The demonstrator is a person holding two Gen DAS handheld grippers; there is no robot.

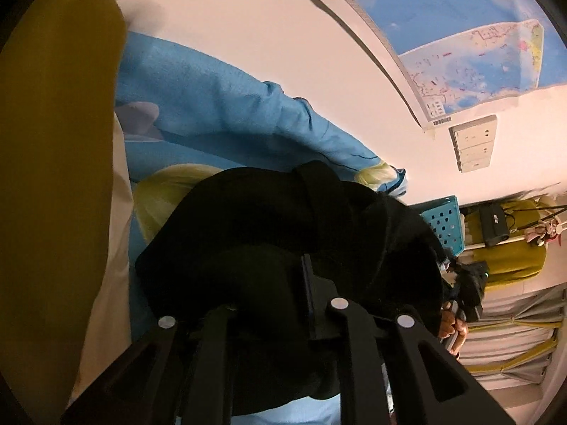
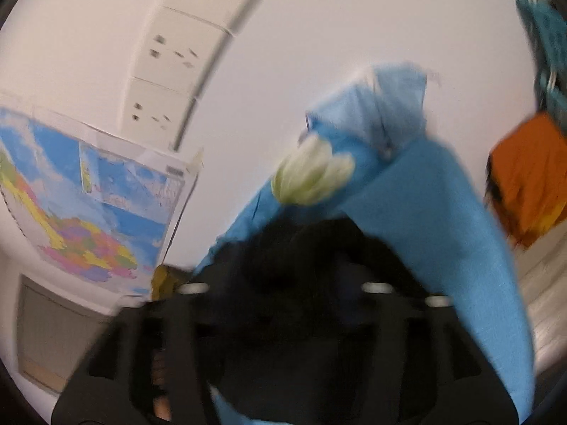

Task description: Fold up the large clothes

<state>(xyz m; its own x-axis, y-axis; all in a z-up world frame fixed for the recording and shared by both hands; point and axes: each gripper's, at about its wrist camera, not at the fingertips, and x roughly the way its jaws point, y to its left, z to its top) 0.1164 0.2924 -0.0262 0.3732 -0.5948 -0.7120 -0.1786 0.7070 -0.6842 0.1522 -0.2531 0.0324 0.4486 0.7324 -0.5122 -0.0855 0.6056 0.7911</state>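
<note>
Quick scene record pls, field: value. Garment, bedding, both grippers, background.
garment: black garment, bunched up, sheet behind it
sheet: blue, flower print
left gripper: buried in the garment; jaws hidden, state unclear
right gripper: at the garment; view blurred, state unclear
wall: map, sockets
other: blue basket beyond the garment

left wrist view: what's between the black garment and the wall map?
Left wrist view: blue printed fabric, then bare wall, between the black garment and the map.
</note>
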